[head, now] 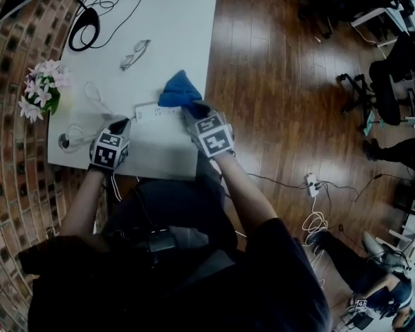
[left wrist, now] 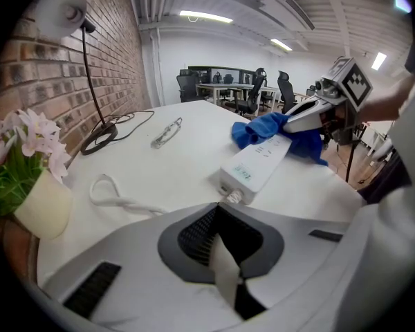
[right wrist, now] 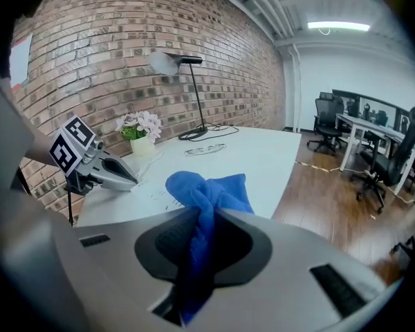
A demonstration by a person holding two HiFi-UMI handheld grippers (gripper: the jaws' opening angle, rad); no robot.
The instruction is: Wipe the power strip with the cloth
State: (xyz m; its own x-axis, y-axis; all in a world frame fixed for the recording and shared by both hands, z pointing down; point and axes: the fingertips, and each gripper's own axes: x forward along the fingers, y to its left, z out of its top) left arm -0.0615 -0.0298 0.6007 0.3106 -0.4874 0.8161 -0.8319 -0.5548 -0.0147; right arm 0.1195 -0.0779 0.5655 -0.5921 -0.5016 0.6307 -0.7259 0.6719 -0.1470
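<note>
the power strip [head: 154,112] lies on the white table [head: 173,19], in the head view, just ahead of the person. the left gripper [head: 122,124] sits at the strip's left end and the right gripper [head: 196,109] at its right end. the blue cloth [head: 179,88] bunches over that right end, touching the strip.

in the left gripper view, the jaws are all but together, pinched on the white cord [left wrist: 117,199] right where it leaves the strip's near end. this pins the strip in place. the cloth covers the far end of the strip, with the right gripper just above it.

in the right gripper view, the jaws are partly closed on a twisted fold of the cloth, which stands up between them and spills forward. the left gripper shows beyond the cloth, at the strip's other end.

the step in hand looks like the wiping stroke itself. to do it well, the cloth should be pressed flat on the strip's top face and drawn along its length towards the cord end. the left grip on the cord should hold firm so the strip does not slide. a loose bunch may skip the sockets, so the tail should trail over them.
</note>
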